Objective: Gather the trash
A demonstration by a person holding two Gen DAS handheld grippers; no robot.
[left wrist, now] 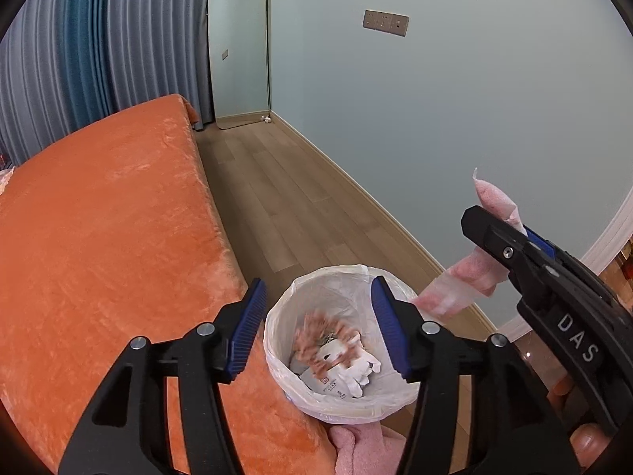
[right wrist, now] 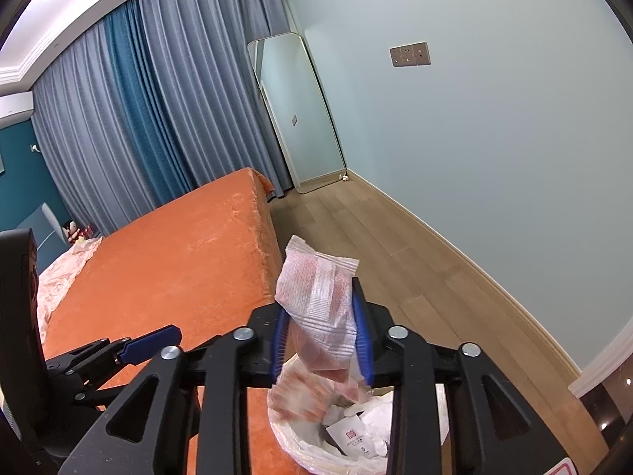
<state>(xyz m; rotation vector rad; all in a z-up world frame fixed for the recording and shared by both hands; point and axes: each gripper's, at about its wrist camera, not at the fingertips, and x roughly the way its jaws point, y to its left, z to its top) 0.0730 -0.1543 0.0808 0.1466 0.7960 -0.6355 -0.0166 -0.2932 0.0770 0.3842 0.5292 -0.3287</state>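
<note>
Hovering left gripper (left wrist: 316, 328): its jaws stand wide over the bin with nothing between the blue pads; a blurred reddish scrap (left wrist: 316, 332) shows below them, inside the bin.
Right gripper (right wrist: 322, 336): to the right of the left one and just above the bin's near rim; its jaws stand narrow, with the wrapper between the blue pads. Whether the pads press on it I cannot tell.
Wrapper (right wrist: 316, 293): a crumpled pink-and-white plastic packet, standing up out of the right jaws and hanging down below them toward the bin.
Hand (left wrist: 585, 431): fingers of the person's right hand show under the right tool's body at the near right.
Pink fabric (left wrist: 364, 451): a soft pink fold at the near edge, just below the bin.
Bin (left wrist: 277, 340): a small round bin lined with a white bag, on the floor touching the bed's right edge; it holds white paper scraps, a white sachet with a red mark and reddish wrapper pieces.
Bed (left wrist: 110, 237): covered in an orange plush blanket, running from near left toward the far curtain.
Pale cloth (right wrist: 67, 269): crumpled on the bed's far left side.
Floor (left wrist: 285, 198): wood planks between the bed and the right wall.
Mirror (left wrist: 237, 47): tall, leaning in the far corner.
Curtain (right wrist: 150, 111): grey and teal pleats behind the bed.
Wall plate (left wrist: 385, 23): a row of switches on the pale right wall.
</note>
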